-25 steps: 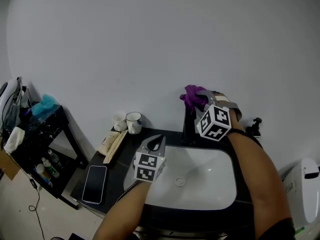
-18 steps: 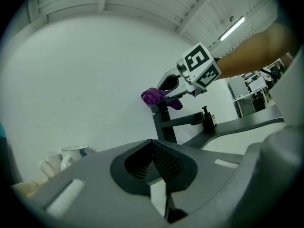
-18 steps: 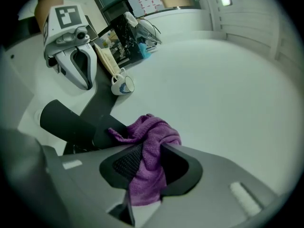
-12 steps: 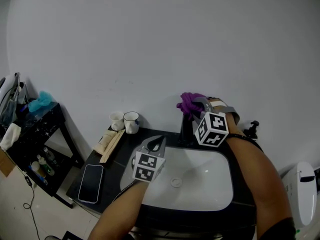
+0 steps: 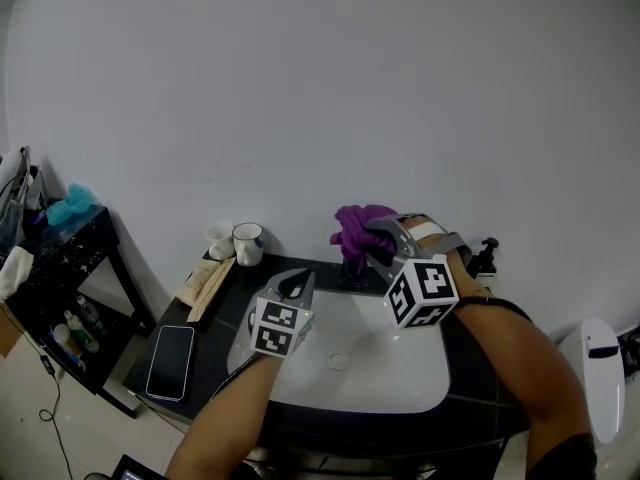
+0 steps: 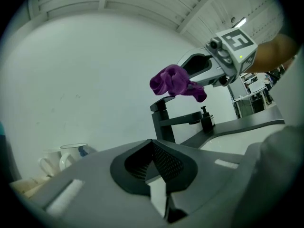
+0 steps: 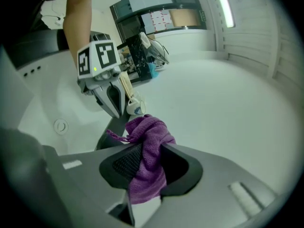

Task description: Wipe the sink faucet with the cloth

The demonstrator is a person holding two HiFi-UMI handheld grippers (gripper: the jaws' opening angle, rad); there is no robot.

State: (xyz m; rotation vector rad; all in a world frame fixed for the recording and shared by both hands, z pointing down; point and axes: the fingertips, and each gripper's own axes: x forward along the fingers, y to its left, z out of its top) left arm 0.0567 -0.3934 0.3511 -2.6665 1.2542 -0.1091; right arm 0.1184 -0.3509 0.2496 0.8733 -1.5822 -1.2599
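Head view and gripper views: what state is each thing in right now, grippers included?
Right gripper: shut on cloth.
Left gripper: shut, empty.
Cloth: bunched, over the faucet top; contact unclear.
Faucet: no water seen running.
Sink: basin empty.
Phone: lying flat, screen dark.
Mugs: both upright.

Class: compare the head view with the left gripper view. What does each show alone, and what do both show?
Head view only: the phone and the drain. Left gripper view only: the ceiling and the faucet spout. Both: the cloth held in the right gripper, and the mug.
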